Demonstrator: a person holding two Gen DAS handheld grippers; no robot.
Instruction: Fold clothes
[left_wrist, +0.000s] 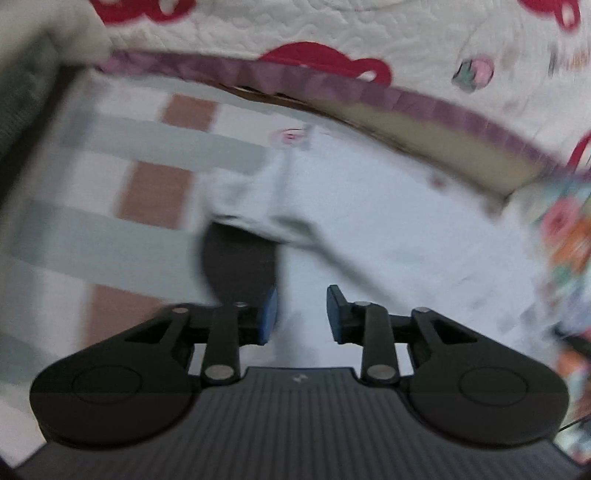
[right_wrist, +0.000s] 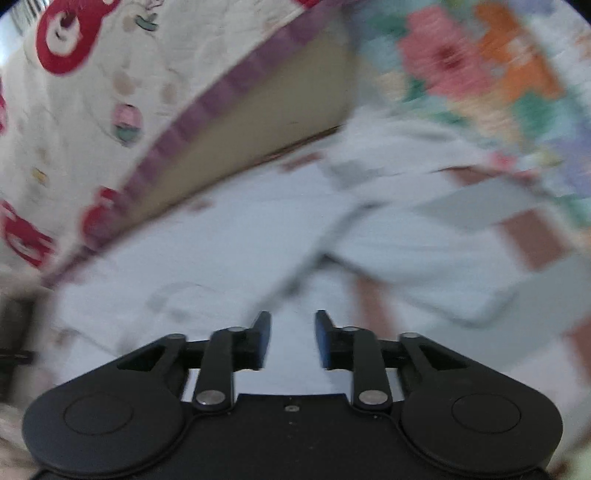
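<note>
white garment (left_wrist: 388, 221) blurred, edges unclear | left hand-held gripper (left_wrist: 302, 314) released | right hand-held gripper (right_wrist: 292, 339) released

I see pale blue-white garment (left_wrist: 388, 236), faint pink marks near its top edge. Floor mat (left_wrist: 110, 206) under it checked white, grey-green, brick brown. Quilt (left_wrist: 332, 33) cream, red cartoon shapes, purple patchwork border (left_wrist: 424, 103). Floral fabric (right_wrist: 480, 62) pink, orange, teal. My gripper pads (left_wrist: 267, 314) blue, bodies black.
</note>
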